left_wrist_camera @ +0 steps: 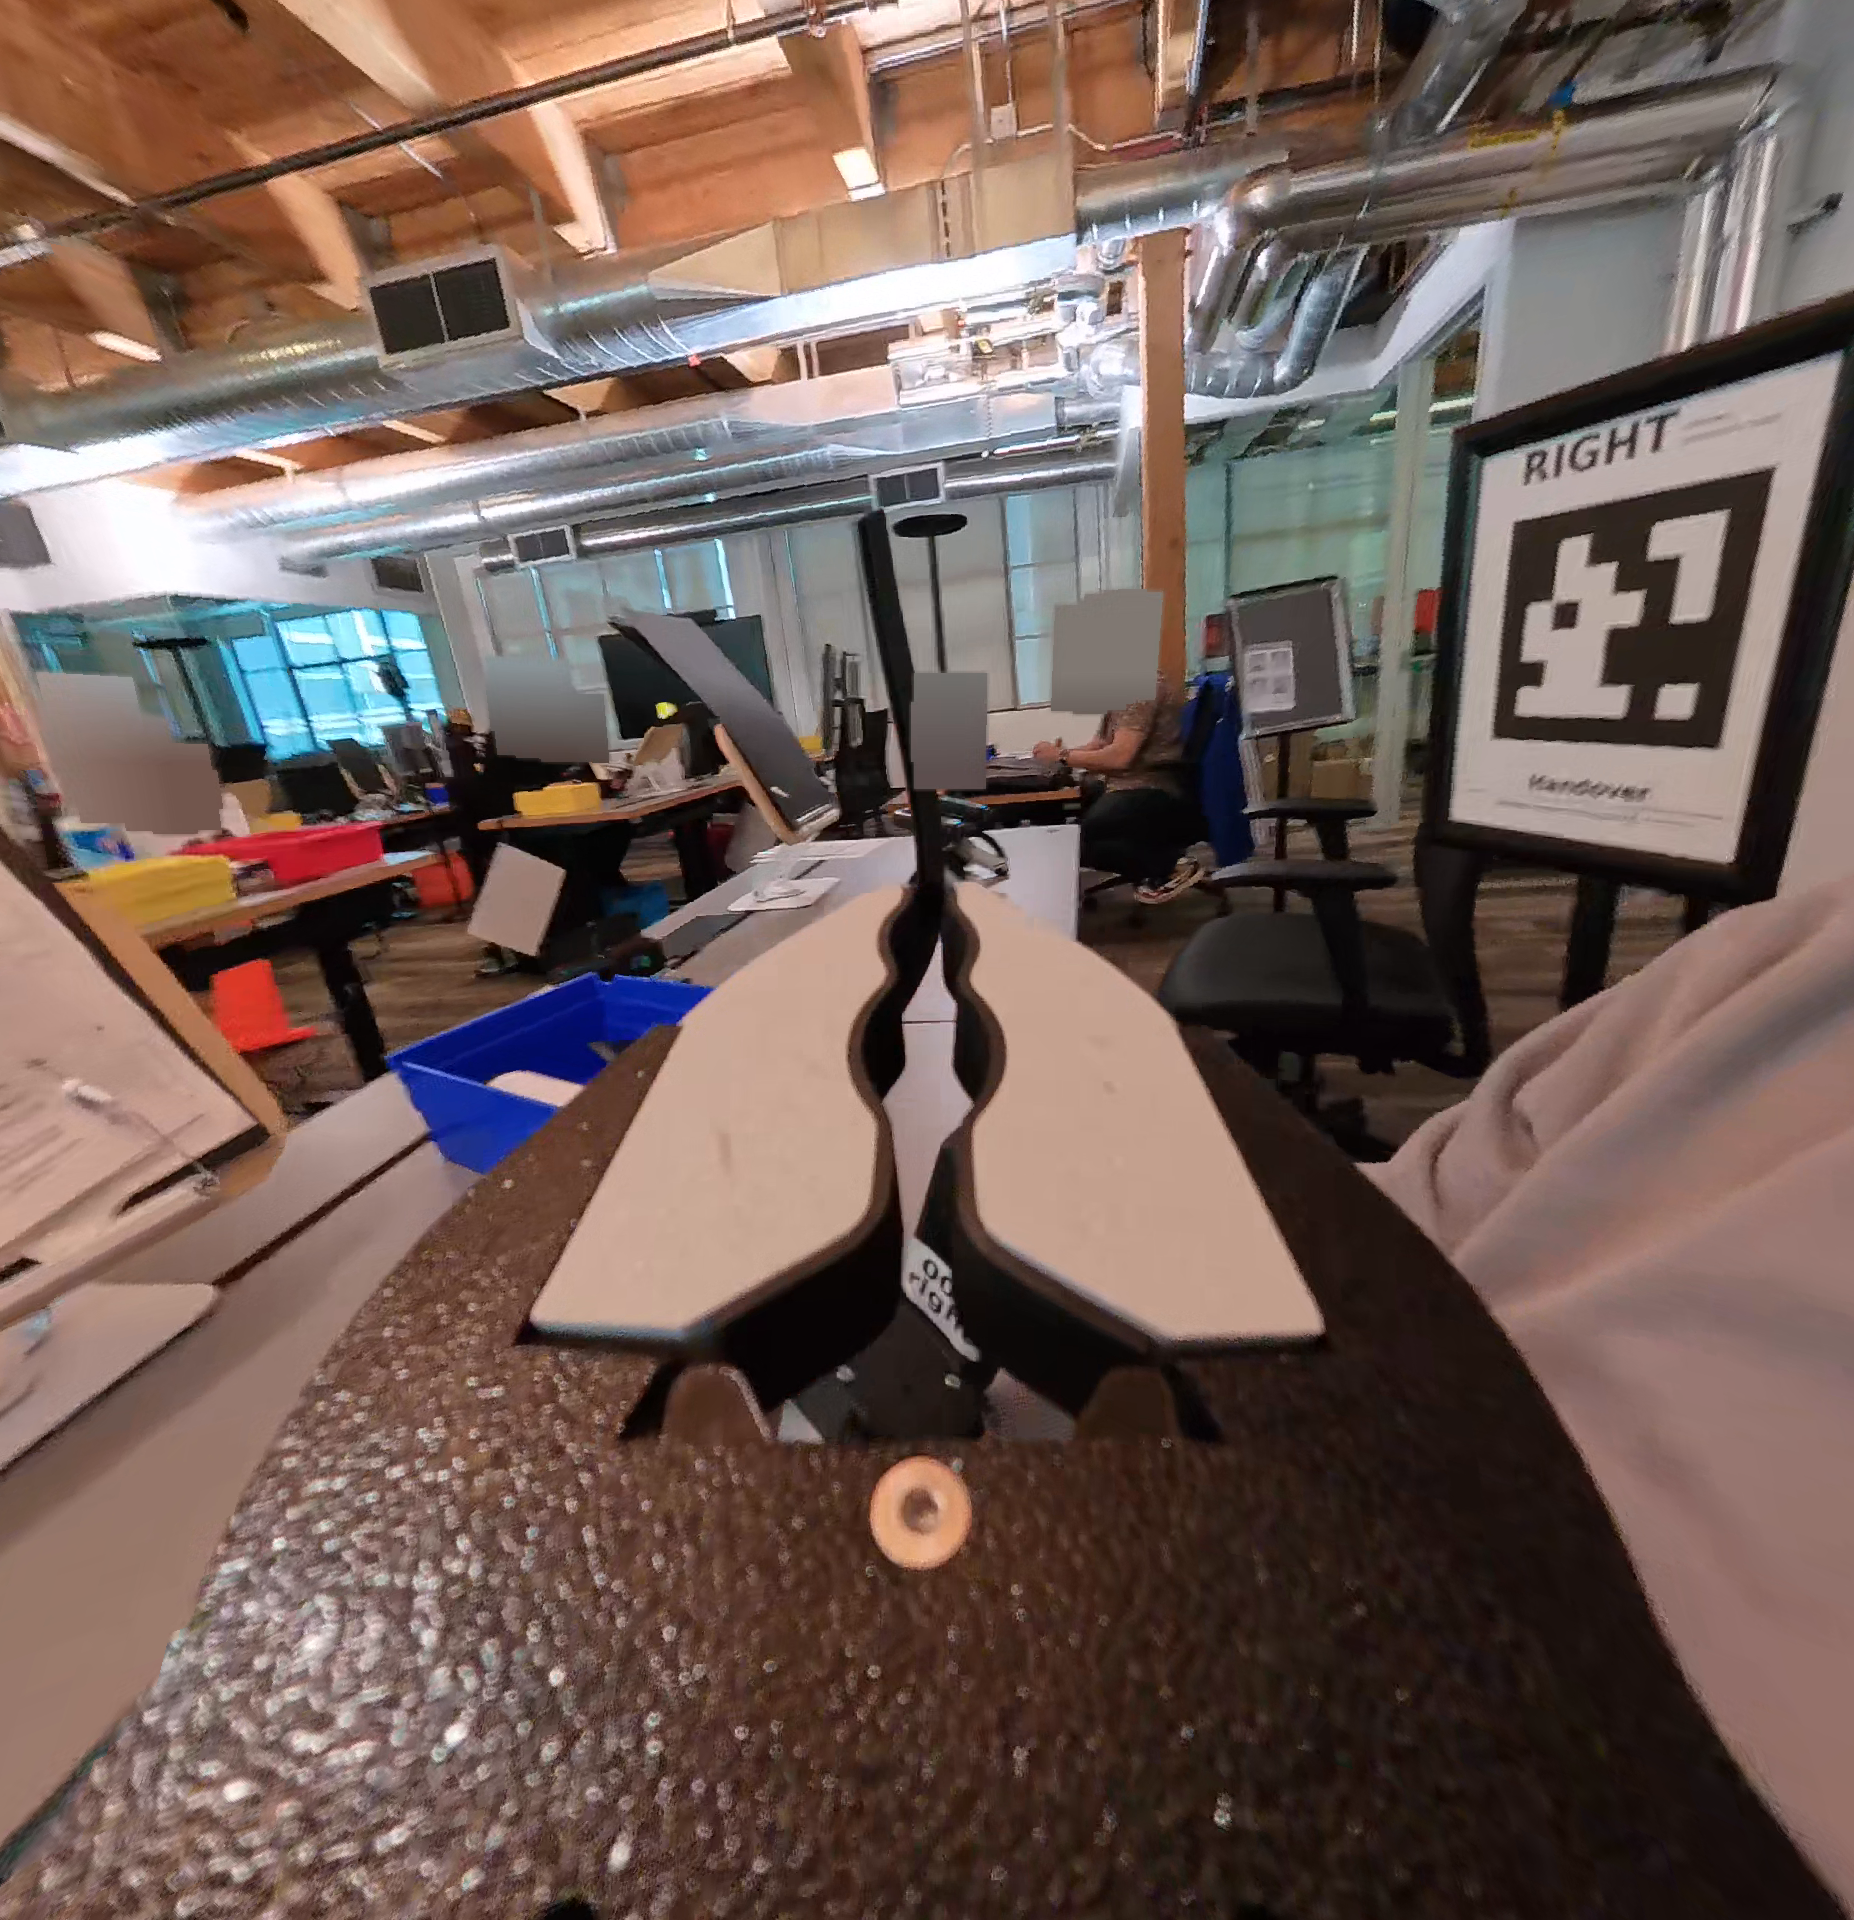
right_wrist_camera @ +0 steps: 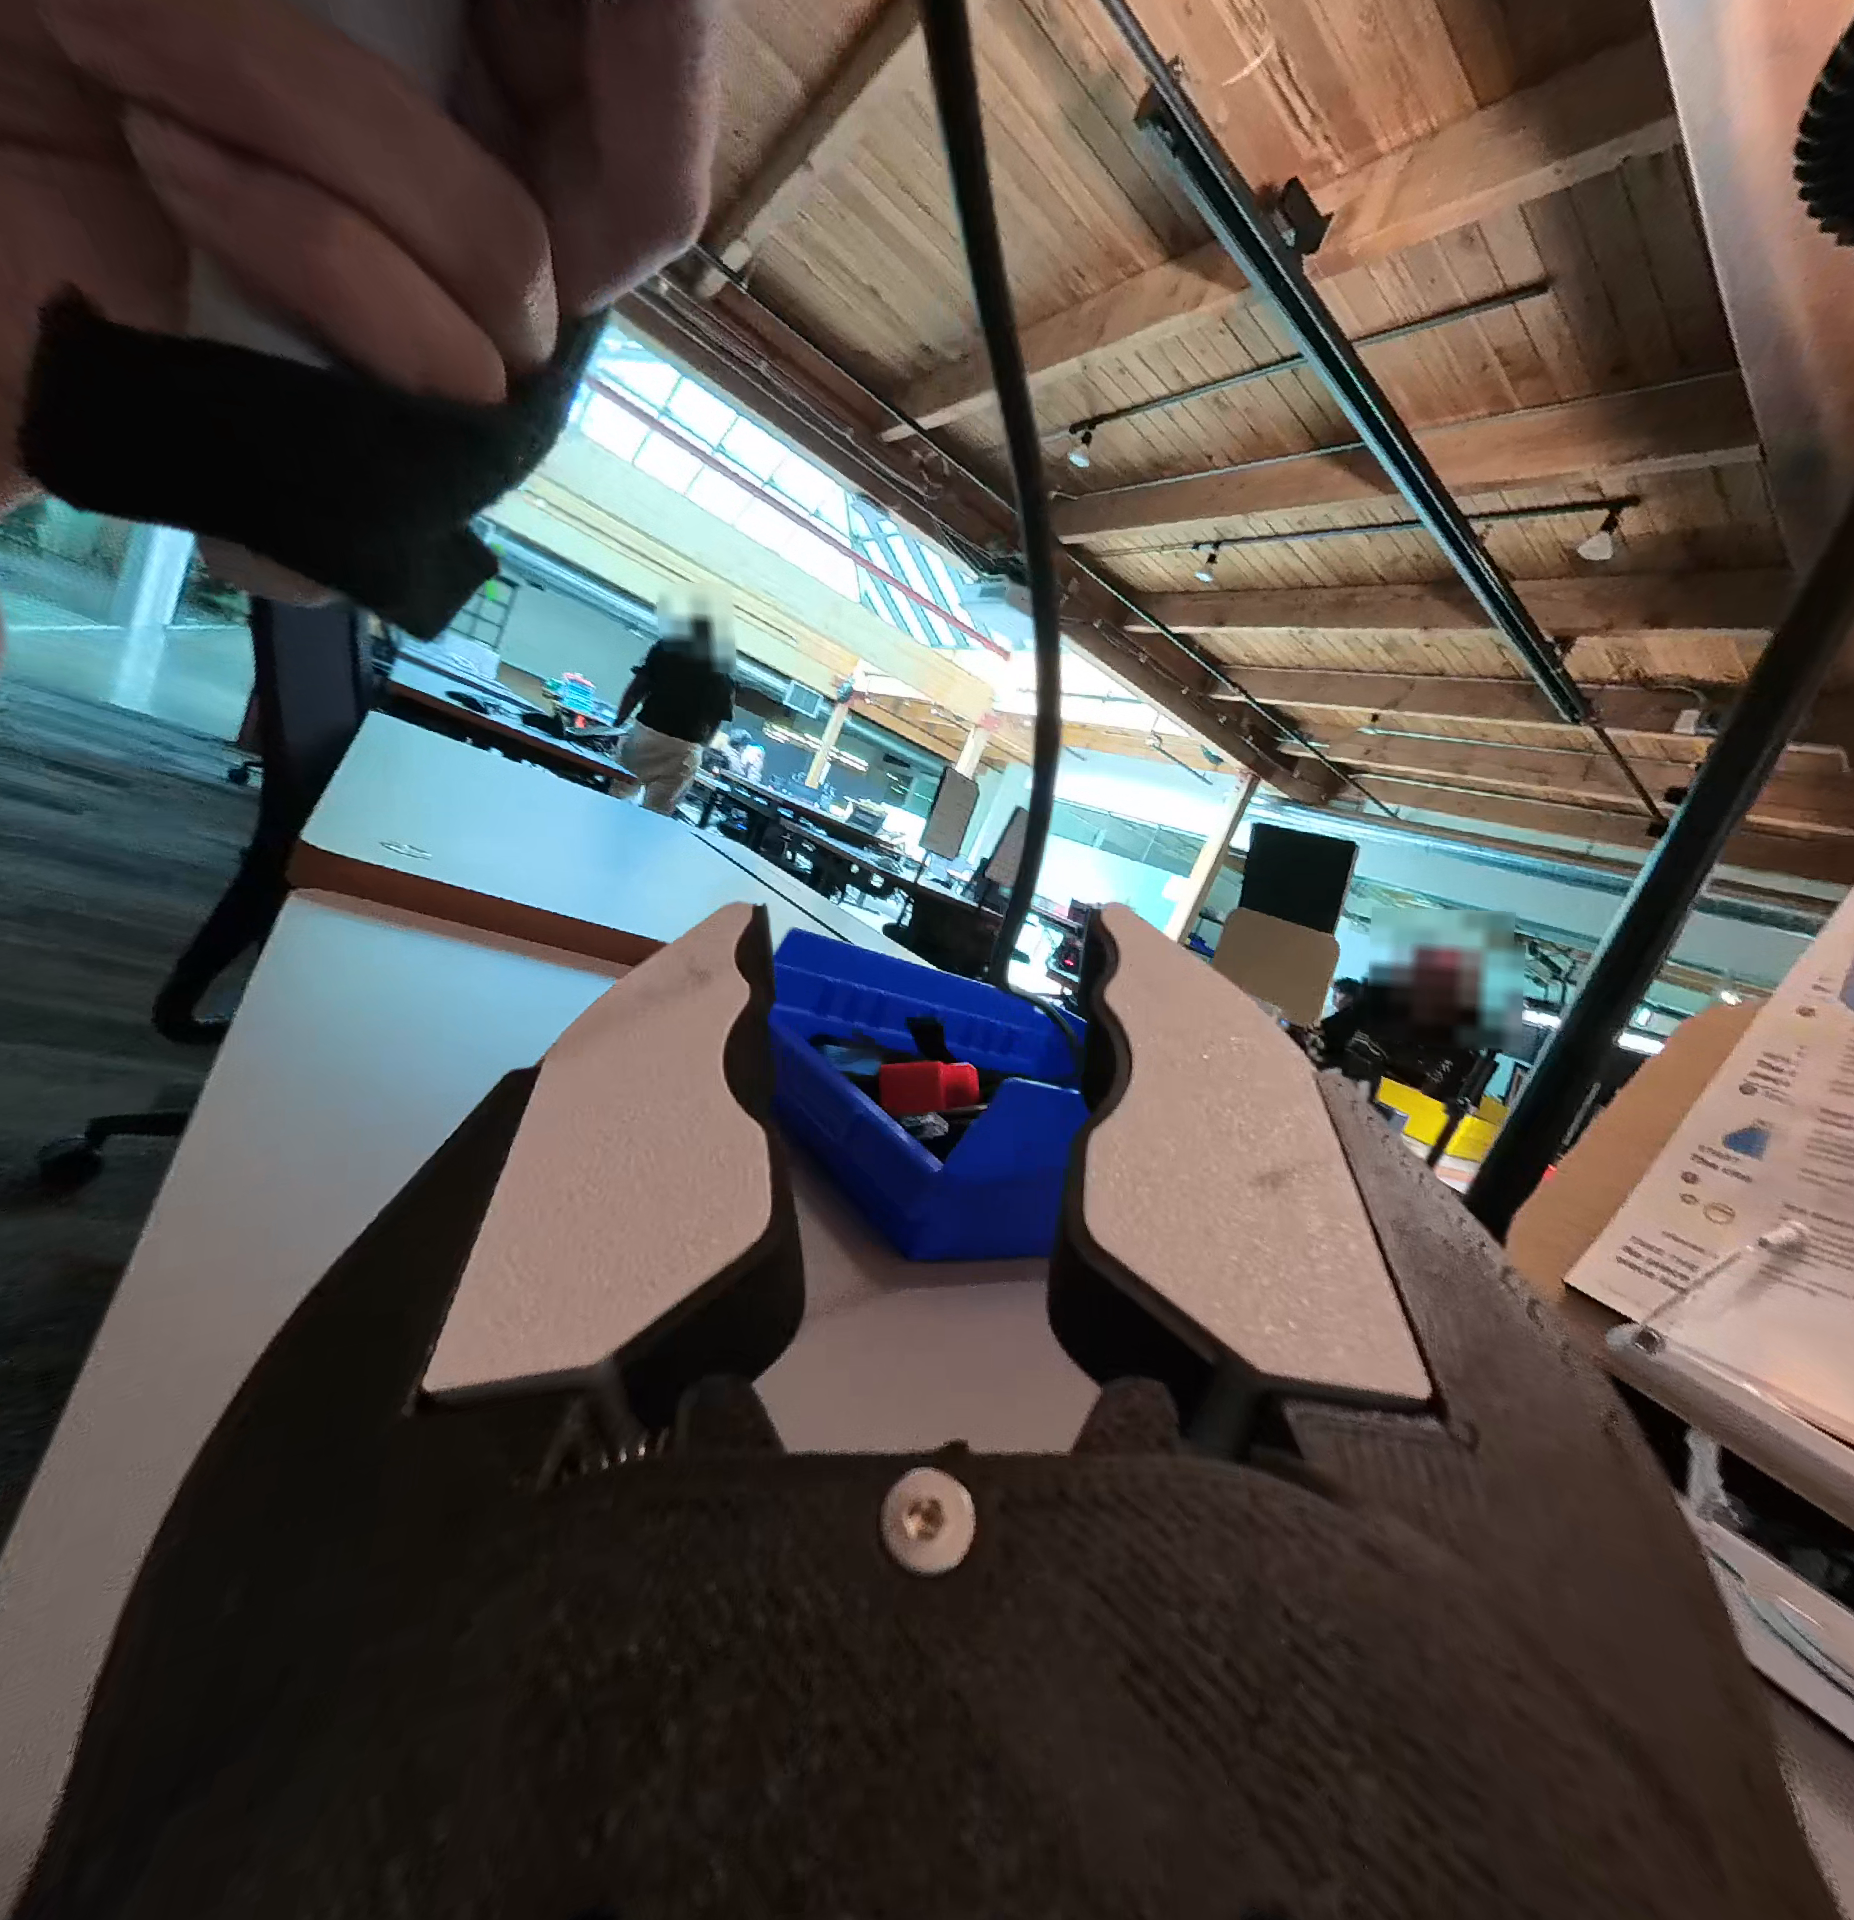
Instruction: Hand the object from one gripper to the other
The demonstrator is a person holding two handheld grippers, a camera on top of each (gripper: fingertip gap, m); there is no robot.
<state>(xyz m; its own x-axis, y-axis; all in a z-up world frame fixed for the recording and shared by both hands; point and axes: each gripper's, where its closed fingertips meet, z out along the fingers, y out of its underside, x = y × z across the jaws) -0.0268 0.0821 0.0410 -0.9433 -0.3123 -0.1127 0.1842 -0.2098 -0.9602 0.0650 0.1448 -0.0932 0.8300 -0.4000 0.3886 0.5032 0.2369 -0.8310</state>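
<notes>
Left tool nearly shut, pinching a thin black strip that sticks up from its tips. Right tool wide open, holding nothing; a black cable hangs down by its right finger. Blue bin on white tabletop holds red block & dark bits; framed marker sign w/ writing at right.

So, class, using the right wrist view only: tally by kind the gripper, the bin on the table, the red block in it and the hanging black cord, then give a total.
Right gripper: 1
Blue bin: 1
Red block: 1
Black cord: 1
Total: 4
</notes>
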